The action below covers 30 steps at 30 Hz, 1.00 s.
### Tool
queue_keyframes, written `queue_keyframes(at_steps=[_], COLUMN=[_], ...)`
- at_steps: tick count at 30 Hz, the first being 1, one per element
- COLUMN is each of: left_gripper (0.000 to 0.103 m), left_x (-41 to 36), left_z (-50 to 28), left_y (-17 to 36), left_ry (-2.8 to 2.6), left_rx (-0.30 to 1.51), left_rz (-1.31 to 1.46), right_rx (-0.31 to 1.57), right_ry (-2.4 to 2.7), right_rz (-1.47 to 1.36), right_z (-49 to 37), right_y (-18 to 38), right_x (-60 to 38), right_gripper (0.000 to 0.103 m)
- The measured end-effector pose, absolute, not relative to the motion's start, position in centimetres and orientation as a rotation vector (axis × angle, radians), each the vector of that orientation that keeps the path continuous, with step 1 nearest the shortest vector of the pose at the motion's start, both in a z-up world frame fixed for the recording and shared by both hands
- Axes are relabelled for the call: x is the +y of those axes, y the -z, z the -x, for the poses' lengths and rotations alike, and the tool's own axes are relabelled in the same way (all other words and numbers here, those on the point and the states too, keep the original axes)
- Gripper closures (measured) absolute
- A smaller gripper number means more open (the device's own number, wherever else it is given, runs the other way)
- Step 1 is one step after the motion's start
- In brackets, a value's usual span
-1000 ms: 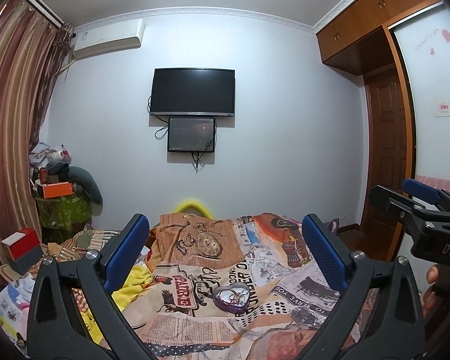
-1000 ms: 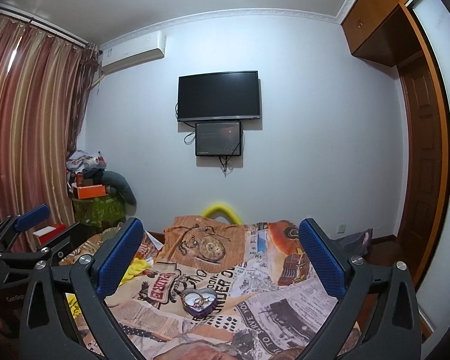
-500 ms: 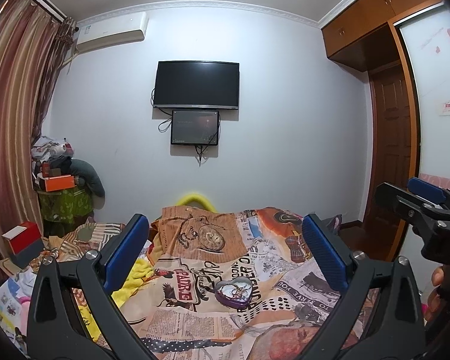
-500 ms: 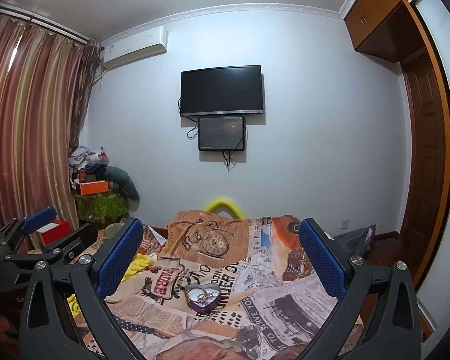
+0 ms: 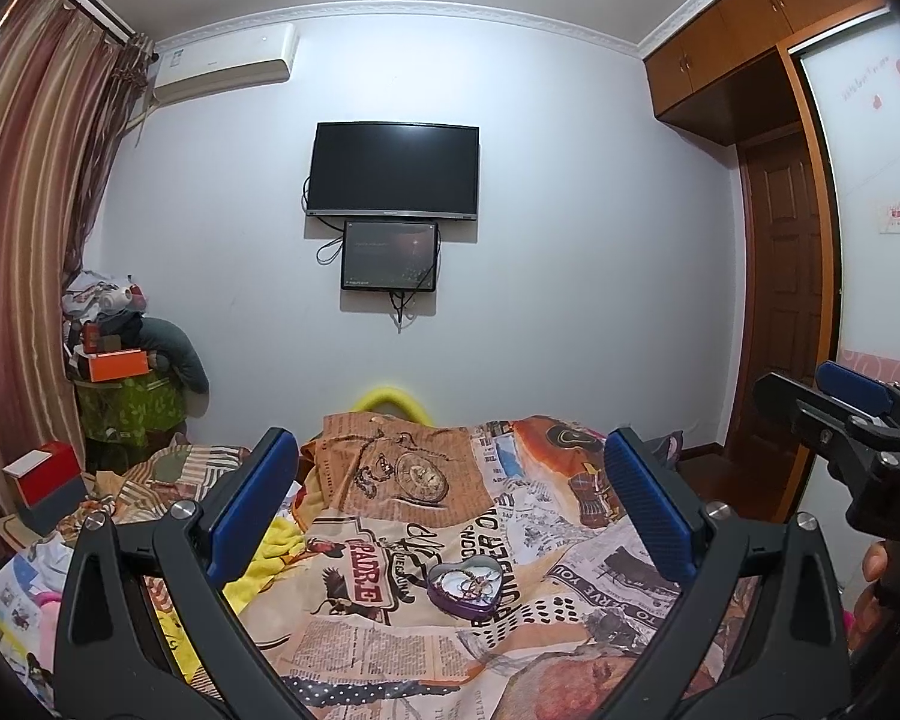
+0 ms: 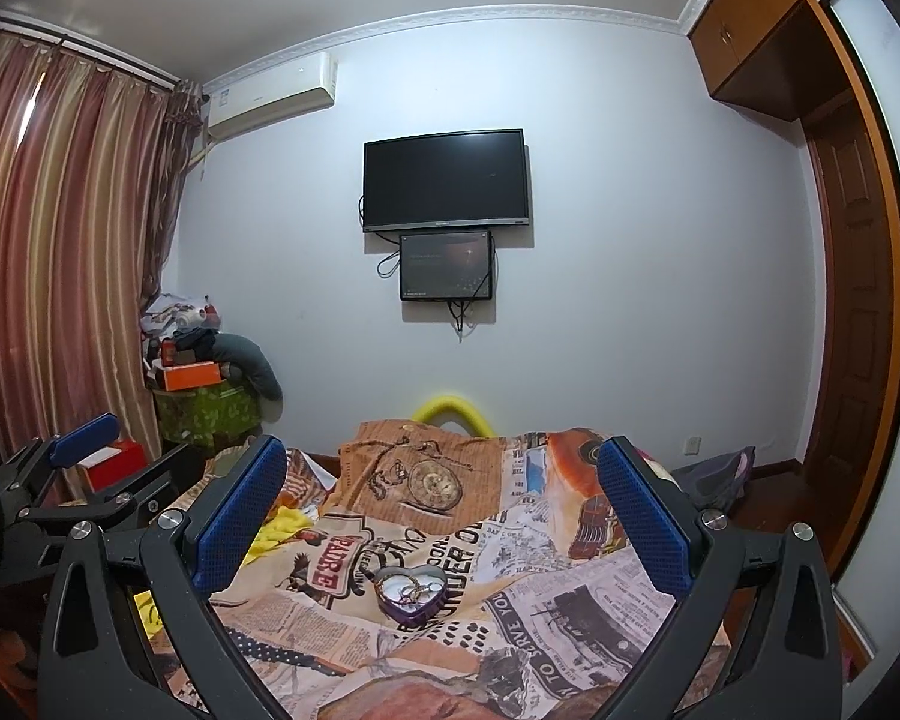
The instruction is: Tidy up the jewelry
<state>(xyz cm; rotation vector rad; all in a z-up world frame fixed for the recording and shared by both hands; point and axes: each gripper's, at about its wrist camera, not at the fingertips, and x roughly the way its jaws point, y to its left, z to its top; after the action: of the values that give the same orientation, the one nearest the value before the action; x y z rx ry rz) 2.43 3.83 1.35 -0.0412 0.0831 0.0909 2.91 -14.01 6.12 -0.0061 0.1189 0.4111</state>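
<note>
A purple heart-shaped tin (image 5: pixel 465 588) lies open on the patterned bedspread (image 5: pixel 390 642), with tangled jewelry inside (image 6: pixel 414 589). My left gripper (image 5: pixel 447 492) is held above the bed, wide open and empty, the tin below and ahead of its blue pads. My right gripper (image 6: pixel 441 495) is likewise open and empty over the bed, with the tin (image 6: pixel 411 594) between its fingers in the view. Each gripper shows at the other view's edge: the right one (image 5: pixel 852 414), the left one (image 6: pixel 84 450).
A wall TV (image 5: pixel 393 171) and a smaller screen (image 5: pixel 389 255) face the bed. Curtains (image 6: pixel 60 252) and a cluttered green stand (image 5: pixel 129 402) are at the left, a red box (image 5: pixel 42 471) beside them. A wooden door (image 5: pixel 783 294) and wardrobe stand at the right.
Both grippers have tilted down and moved slightly forward, so the tin and bed sit lower and nearer in both views. Both stay open and empty.
</note>
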Motion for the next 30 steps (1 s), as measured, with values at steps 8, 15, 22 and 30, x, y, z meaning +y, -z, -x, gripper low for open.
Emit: queue_keyframes(at_steps=[8,15,22,30], left_gripper=[0.001,0.001,0.001,0.001], left_x=[3.88,3.77,3.64,3.73], left_z=[-2.37,-2.72,-2.67,-2.58], left_y=[-1.32,-1.38,-1.30,-1.45], left_ry=[-0.086,-0.073,-0.072,-0.063], left_rx=[0.083,0.087,0.083,0.077], left_rz=[0.045,0.045,0.035,0.045], right_rx=[0.125,0.127,0.123,0.121], right_ry=[-0.411,-0.411,-0.410,-0.407], right_rz=[0.003,0.004,-0.006,-0.006], right_z=[-2.99,-3.20,-3.16,-3.23], right_y=[-5.93,-5.86,-5.85,-5.93], right_x=[-14.05,-14.11,-14.29,-14.29], right_gripper=[0.000,0.000,0.000,0.000])
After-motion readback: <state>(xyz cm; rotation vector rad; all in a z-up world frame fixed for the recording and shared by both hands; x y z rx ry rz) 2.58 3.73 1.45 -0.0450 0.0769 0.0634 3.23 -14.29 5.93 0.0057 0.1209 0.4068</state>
